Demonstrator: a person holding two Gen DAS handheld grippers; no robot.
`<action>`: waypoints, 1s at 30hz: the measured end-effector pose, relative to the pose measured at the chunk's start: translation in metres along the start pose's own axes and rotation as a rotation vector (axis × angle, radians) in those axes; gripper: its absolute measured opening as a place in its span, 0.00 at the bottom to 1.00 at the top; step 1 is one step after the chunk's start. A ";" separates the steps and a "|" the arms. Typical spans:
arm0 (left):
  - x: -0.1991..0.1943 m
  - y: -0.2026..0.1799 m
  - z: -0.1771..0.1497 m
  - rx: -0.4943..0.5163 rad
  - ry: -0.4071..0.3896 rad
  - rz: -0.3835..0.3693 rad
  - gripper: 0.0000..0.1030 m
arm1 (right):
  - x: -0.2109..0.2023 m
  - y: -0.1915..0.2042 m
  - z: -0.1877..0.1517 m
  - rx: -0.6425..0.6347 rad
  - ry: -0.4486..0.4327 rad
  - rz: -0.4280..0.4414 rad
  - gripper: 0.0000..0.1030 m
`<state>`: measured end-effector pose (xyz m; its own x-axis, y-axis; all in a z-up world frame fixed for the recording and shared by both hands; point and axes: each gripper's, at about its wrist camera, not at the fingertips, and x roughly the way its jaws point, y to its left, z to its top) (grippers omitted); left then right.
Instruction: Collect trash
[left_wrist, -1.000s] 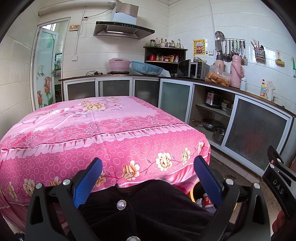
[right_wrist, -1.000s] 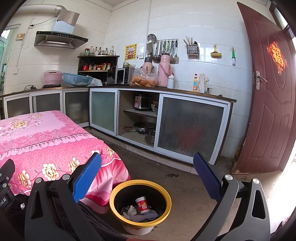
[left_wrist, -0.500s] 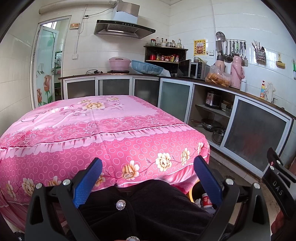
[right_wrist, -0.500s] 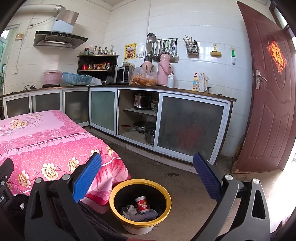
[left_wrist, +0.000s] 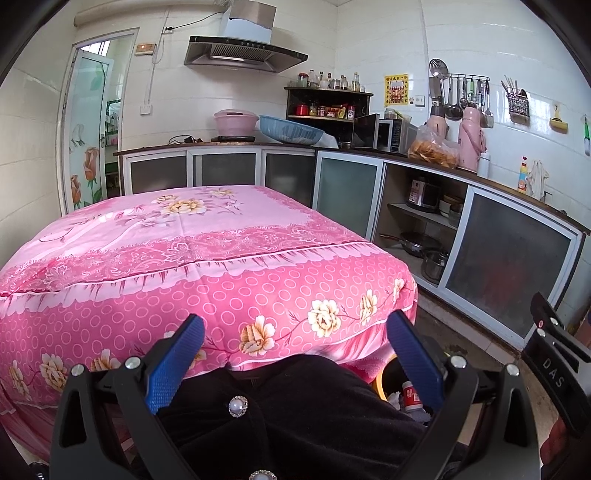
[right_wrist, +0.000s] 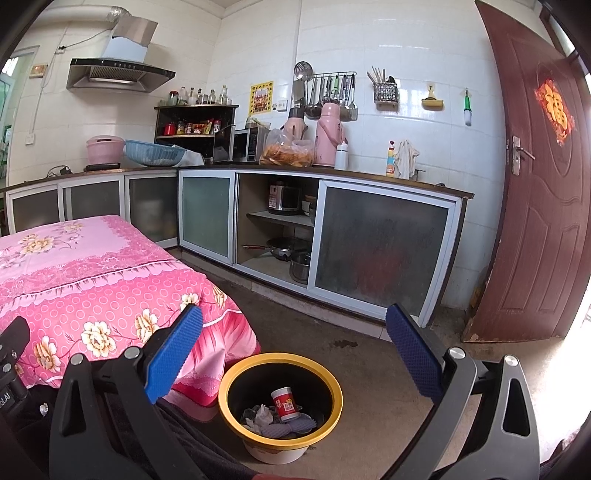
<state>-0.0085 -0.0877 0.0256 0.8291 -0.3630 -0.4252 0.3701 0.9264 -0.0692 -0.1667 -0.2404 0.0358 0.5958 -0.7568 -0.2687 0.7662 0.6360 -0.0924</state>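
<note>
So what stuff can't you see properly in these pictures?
- Trash bin: right wrist view doesn't show under the red cup and tissues; in the left wrist view, black clothing and the left claw hide nearly all of it.
- Cup label: too small to read.
- Floor under the table: pink tablecloth covers it.
- Cupboards: frosted doors blur what's inside.
- Right claw: base cut off below.

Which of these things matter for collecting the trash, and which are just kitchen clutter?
For the job:
yellow-rimmed black trash bin
red paper cup inside it
crumpled white tissue inside it

Just lying about:
pink thermos flask
blue plastic basket
pink floral tablecloth
</note>
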 end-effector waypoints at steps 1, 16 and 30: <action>-0.001 0.000 -0.001 -0.001 -0.003 -0.003 0.92 | 0.000 0.000 0.000 0.000 0.000 0.000 0.92; 0.003 -0.002 0.000 0.007 0.001 0.002 0.92 | -0.002 0.000 0.000 0.000 -0.003 0.002 0.92; 0.001 -0.002 -0.001 0.008 -0.002 -0.004 0.92 | -0.002 0.000 0.000 -0.002 -0.003 0.003 0.92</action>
<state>-0.0085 -0.0900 0.0247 0.8284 -0.3672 -0.4229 0.3772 0.9240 -0.0635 -0.1684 -0.2388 0.0368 0.5988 -0.7553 -0.2663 0.7640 0.6385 -0.0932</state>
